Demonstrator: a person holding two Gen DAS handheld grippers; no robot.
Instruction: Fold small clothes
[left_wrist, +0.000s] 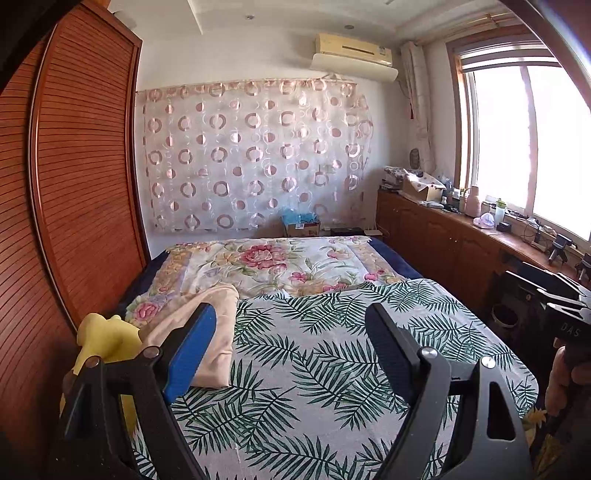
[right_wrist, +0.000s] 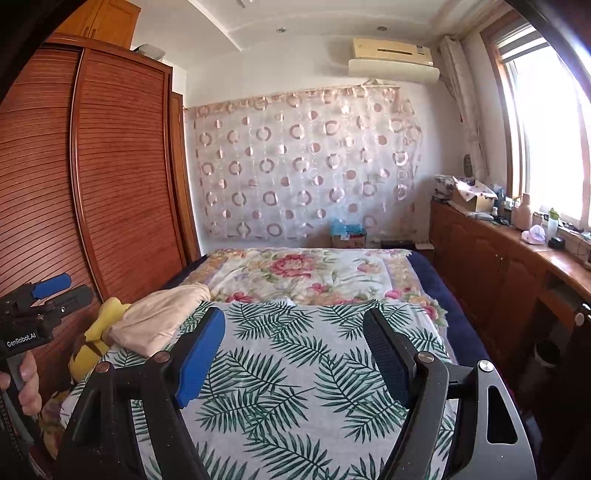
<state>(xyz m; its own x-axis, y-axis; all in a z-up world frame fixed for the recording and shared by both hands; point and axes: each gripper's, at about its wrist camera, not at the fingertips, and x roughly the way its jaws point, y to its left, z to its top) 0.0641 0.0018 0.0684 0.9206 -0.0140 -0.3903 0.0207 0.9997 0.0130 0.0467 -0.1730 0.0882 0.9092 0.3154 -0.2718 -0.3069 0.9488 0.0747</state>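
Observation:
A pale peach garment (left_wrist: 207, 332) lies bunched at the left edge of the bed, on the palm-leaf cloth (left_wrist: 314, 350). It also shows in the right wrist view (right_wrist: 159, 317). My left gripper (left_wrist: 291, 314) is open and empty, held above the cloth just right of the garment. My right gripper (right_wrist: 293, 317) is open and empty above the middle of the palm-leaf cloth (right_wrist: 288, 369). The left gripper also shows at the left edge of the right wrist view (right_wrist: 48, 291). The right gripper's body shows at the right edge of the left wrist view (left_wrist: 561, 314).
A yellow plush toy (left_wrist: 107, 339) sits at the bed's left edge beside the garment. A floral quilt (left_wrist: 280, 262) covers the far half of the bed. A wooden wardrobe (left_wrist: 81, 177) stands close on the left. A cluttered wooden cabinet (left_wrist: 461, 229) runs along the right under the window.

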